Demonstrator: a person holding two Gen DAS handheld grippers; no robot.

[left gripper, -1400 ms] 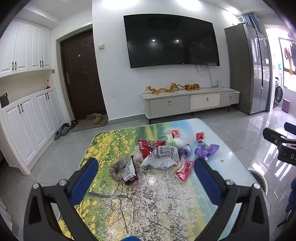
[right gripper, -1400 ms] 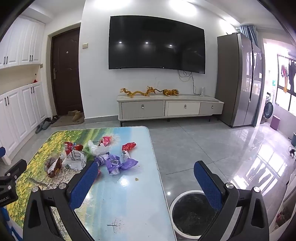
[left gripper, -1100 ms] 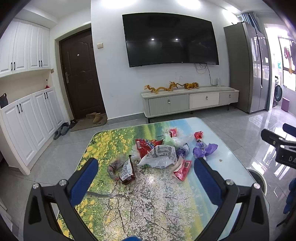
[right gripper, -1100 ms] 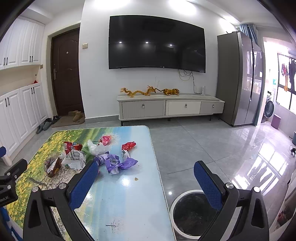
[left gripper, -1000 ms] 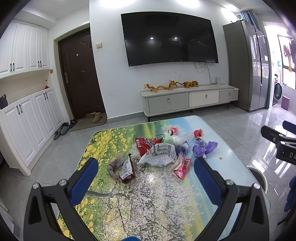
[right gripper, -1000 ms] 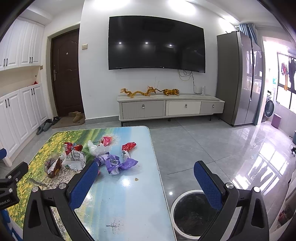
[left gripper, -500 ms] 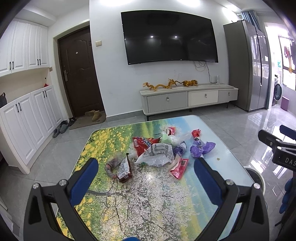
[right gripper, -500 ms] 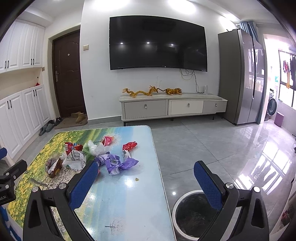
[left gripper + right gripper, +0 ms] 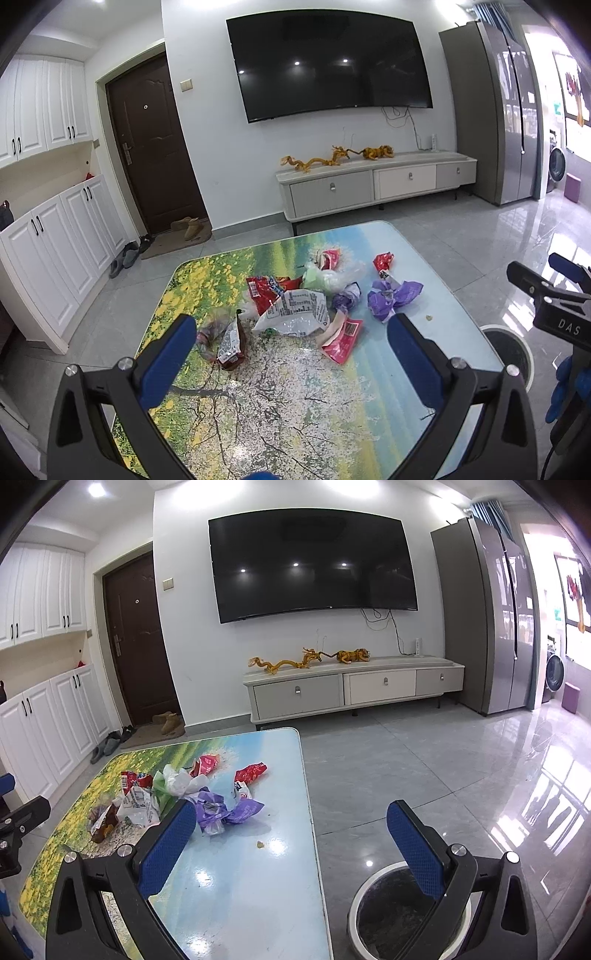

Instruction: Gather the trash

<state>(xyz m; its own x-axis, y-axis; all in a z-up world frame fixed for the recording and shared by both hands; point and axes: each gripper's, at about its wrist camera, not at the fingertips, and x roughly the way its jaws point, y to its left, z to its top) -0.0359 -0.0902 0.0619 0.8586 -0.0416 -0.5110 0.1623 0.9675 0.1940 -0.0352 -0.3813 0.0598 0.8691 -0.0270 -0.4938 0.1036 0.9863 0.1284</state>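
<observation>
Left wrist view, sweeping left to right. The left tongs (image 9: 291, 345) fill the bottom of the frame, blue pads spread wide, gripping nothing, hovering over the near half of the table (image 9: 280, 417). Between those pads, mid-frame, sits the trash pile. At its left edge is a dark red packet (image 9: 231, 341), with a clear wrapper (image 9: 211, 328) just beside it. Centre, a white bag (image 9: 295, 314) lies against a red bag (image 9: 266, 288) behind it. Down right of that, a pink wrapper (image 9: 341, 341). Further right, a purple wrapper (image 9: 391, 301), and a small red wrapper (image 9: 383, 261) near the far edge. At the right edge of the frame, the bin (image 9: 511, 352) shows on the floor past the table's corner.

Right wrist view now. The pile sits left of centre, the purple wrapper (image 9: 227, 810) nearest the left pad. The right tongs (image 9: 291, 827) are released too, wide apart and empty, straddling the table's right edge. Lower right, under the right pad, the bin (image 9: 388, 915) stands on the floor just beside the table (image 9: 243, 893).
</observation>
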